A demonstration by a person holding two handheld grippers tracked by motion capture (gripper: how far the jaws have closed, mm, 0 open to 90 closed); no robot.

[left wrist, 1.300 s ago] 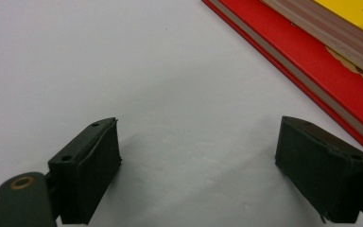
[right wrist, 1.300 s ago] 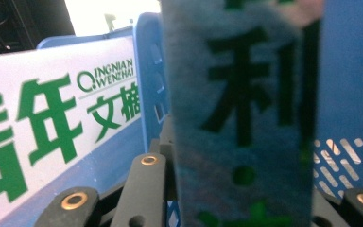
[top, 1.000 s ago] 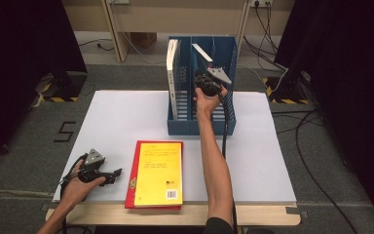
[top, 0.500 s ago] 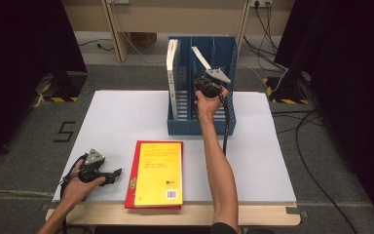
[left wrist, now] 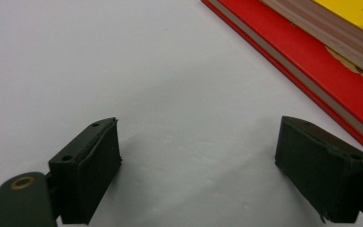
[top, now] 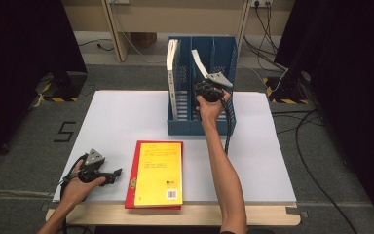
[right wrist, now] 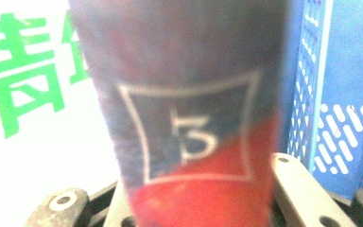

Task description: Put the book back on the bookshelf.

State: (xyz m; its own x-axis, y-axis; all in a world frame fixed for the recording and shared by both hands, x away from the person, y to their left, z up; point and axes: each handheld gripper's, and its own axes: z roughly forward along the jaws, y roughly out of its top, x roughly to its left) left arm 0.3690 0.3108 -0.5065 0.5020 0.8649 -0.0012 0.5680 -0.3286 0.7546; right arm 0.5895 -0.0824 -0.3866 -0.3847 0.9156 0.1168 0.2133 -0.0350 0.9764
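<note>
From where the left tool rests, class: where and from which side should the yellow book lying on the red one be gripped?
Probably grip the yellow book at its left long edge, coming in sideways from the left. It lies flat on the red book, and the left tool sits open beside that edge, with the page block facing its jaws.

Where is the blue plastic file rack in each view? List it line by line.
High view: blue plastic file rack at the table's far middle.
Right gripper view: its perforated wall along the right edge.
Left gripper view: white tabletop and red book.
Shared landmark: tilted book in the rack.
</note>
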